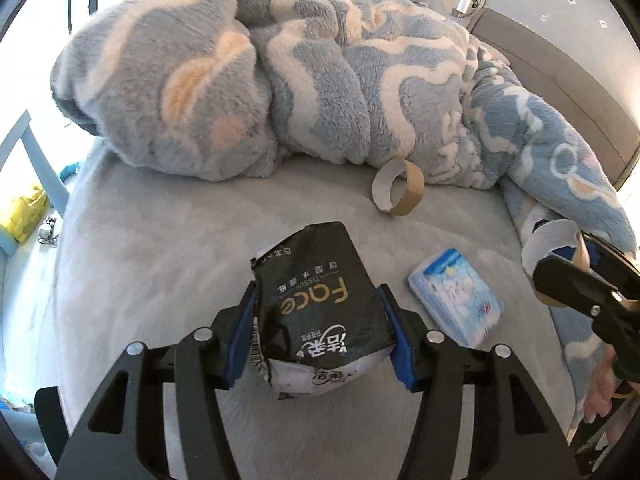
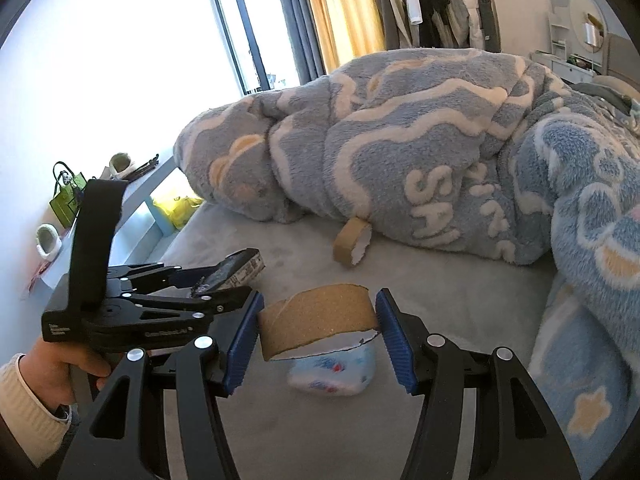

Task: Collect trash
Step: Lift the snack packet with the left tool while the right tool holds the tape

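1. Grippers: 2 in use. The left gripper (image 1: 318,320) has its jaws pinching a black tissue pack (image 1: 320,300), blue pads pressed to both of its sides. The pack is crumpled, gold "Face" lettering on top, its torn white end toward the camera.
2. The right gripper (image 2: 318,322) has its jaws pinching a cardboard roll (image 2: 318,318), held sideways with a pad at each end. One edge of the roll is ragged, with white paper scraps.
3. In the right wrist view the left gripper (image 2: 224,292) shows at the left, held by a hand (image 2: 60,364) in a cream knit cuff, the black pack (image 2: 236,270) between its fingers.
4. In the left wrist view the right gripper (image 1: 560,276) shows at the right edge with its roll (image 1: 548,240).
5. A second roll (image 1: 398,193) lies on the grey bed (image 1: 200,248), touching the edge of the blanket (image 1: 280,80). It lies on its side, the open end toward the left camera.
6. A small blue-and-white tissue packet (image 1: 456,304) lies flat on the bed just right of the black pack. In the right wrist view it sits below the held roll (image 2: 334,370).
7. The blanket is fluffy, blue with white and orange patterns, bunched across the far part of the bed.
8. Beyond the bed are a bright window (image 2: 120,40), a yellow curtain (image 2: 340,12) and hanging clothes (image 2: 440,0).
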The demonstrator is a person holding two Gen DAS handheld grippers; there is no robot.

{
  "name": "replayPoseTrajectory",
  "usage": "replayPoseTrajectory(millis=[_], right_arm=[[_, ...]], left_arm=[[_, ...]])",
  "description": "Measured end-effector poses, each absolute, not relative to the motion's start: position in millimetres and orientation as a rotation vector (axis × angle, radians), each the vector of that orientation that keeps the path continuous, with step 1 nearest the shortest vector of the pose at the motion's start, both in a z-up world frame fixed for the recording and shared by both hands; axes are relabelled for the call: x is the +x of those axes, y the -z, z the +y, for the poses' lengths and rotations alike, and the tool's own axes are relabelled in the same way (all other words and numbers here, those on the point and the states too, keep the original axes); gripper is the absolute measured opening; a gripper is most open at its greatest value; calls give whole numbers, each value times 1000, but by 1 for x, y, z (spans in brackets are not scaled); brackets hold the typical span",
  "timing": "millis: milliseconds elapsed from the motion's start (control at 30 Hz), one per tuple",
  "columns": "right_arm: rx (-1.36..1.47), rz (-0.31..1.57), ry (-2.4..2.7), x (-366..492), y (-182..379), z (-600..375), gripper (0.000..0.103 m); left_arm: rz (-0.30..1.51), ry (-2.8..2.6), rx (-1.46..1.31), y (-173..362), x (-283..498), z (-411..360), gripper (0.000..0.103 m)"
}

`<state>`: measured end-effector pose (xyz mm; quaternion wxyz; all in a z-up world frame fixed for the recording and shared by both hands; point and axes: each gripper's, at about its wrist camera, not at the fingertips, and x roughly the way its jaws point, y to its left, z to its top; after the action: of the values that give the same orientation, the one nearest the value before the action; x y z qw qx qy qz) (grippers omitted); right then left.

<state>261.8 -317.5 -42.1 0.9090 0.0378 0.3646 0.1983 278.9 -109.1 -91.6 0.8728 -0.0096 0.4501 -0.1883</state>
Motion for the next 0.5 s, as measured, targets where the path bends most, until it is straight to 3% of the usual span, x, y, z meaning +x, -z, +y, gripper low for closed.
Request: replayPoseTrajectory(millis=[500], right_arm=[[112,709,-423,207,24,-282,59]], left_arm=[[900,414,19,67,206,-82,60]])
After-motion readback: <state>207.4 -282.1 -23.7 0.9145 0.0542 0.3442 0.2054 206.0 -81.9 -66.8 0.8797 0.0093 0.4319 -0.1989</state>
